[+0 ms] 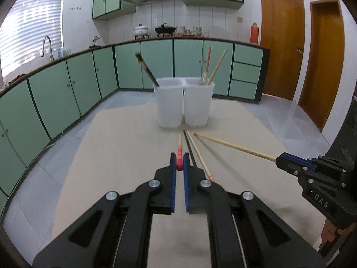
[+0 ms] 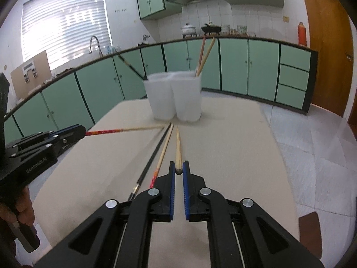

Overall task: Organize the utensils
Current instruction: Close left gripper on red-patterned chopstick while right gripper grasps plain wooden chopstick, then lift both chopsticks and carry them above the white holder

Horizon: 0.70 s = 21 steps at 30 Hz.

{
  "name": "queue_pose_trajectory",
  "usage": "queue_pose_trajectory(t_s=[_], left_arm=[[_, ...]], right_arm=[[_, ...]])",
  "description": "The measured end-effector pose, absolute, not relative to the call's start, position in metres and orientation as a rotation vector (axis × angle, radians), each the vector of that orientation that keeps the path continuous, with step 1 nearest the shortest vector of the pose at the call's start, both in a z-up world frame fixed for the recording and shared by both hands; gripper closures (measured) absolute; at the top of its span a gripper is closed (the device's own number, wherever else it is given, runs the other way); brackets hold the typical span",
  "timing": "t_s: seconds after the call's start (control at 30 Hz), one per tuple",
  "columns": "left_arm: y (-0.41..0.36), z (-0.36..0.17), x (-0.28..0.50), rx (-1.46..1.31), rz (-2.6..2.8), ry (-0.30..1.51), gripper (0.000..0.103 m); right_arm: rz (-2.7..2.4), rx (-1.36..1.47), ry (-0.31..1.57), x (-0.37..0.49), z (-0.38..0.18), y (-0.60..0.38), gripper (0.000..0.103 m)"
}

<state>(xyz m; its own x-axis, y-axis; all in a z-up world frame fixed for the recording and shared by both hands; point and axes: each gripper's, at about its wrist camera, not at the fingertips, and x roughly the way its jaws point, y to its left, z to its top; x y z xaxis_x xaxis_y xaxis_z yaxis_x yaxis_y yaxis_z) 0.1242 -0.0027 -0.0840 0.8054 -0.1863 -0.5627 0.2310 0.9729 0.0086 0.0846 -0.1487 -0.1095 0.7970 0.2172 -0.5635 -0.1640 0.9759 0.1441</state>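
My left gripper (image 1: pixel 179 163) is shut on the red-ended chopstick (image 1: pixel 179 149), which points toward the holder; it shows from the side in the right wrist view (image 2: pixel 125 130). My right gripper (image 2: pixel 178 167) is shut on a plain wooden chopstick (image 2: pixel 177 147), also seen in the left wrist view (image 1: pixel 234 146). A black chopstick (image 2: pixel 154 154) and a red-tipped wooden chopstick (image 2: pixel 164 149) lie on the table between them. The white two-compartment holder (image 1: pixel 184 102) stands ahead; its left cup holds a black chopstick (image 1: pixel 146 69), its right cup two chopsticks (image 1: pixel 213 67).
The beige table (image 1: pixel 122 145) ends beyond the holder, with a drop to the tiled floor on both sides. Green kitchen cabinets (image 1: pixel 89 78) curve round behind. A brown chair corner (image 2: pixel 310 225) sits at the right table edge.
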Motion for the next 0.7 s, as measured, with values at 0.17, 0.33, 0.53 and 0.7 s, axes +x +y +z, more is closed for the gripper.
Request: queue_pose_trajectory(t_s=[0.17,0.33,0.53,0.7], left_arm=[[-0.002,-0.067,0.123,0.069,-0.225,0.556,0.098],[-0.004,-0.050,0.120,0.068,-0.235,0.522,0.098],[-0.005,-0.037,0.118,0.072,-0.246,0.496,0.098],[-0.007,-0.029,0.117,0.070,-0.255,0.487,0.098]], right_arm=[[0.206,0.089,0.573,0.083,-0.088,-0.151,0.096],[0.208,0.085,0.541,0.082,-0.072,-0.152,0.096],[0.214,0.088,0.509,0.083,-0.054,-0.155,0.096],[0.220,0.092,0.492,0.085,-0.040,-0.159,0.096]])
